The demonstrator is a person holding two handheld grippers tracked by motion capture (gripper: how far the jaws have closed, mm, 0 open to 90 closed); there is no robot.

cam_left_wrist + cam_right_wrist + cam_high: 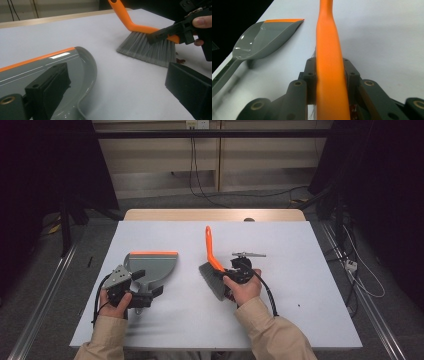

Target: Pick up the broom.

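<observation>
Right gripper around brush handle

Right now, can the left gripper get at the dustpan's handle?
Probably yes. The left gripper has its jaws open right at the dustpan handle, with nothing between. The brush, clamped in the right gripper, sits apart from it.

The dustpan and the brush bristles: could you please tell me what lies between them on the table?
Nothing: bare white table separates the dustpan and the brush bristles, shown in the high view and the left gripper view.
</observation>
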